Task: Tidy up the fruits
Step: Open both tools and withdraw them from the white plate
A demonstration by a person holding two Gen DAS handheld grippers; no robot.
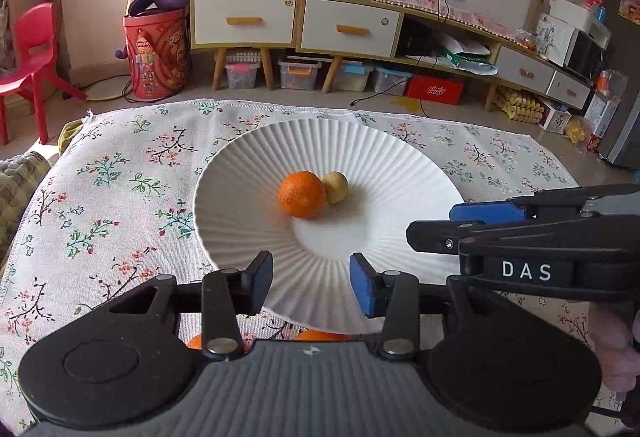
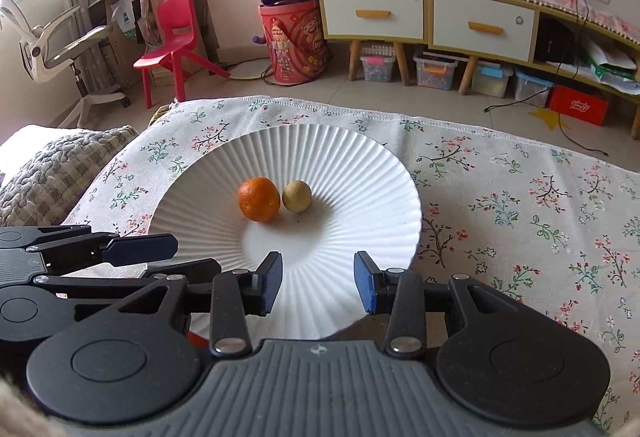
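Note:
A white ribbed plate (image 1: 400,173) (image 2: 360,173) lies on a floral cloth. An orange mandarin (image 1: 302,194) (image 2: 259,199) and a small yellowish round fruit (image 1: 335,187) (image 2: 297,196) sit touching in its middle. My left gripper (image 1: 311,285) is open and empty over the plate's near rim. My right gripper (image 2: 319,285) is open and empty over the near rim too; it also shows in the left wrist view (image 1: 460,225). The left gripper shows at the left of the right wrist view (image 2: 160,257). Two more orange fruits (image 1: 320,335) (image 1: 196,341) peek out under the left gripper, mostly hidden.
The floral cloth (image 1: 120,173) (image 2: 520,205) covers the table. A grey knitted cushion (image 2: 52,169) lies at the left. Beyond the table are a red chair (image 2: 176,37), a red bin (image 1: 156,53) and a shelf unit with drawers (image 1: 280,17).

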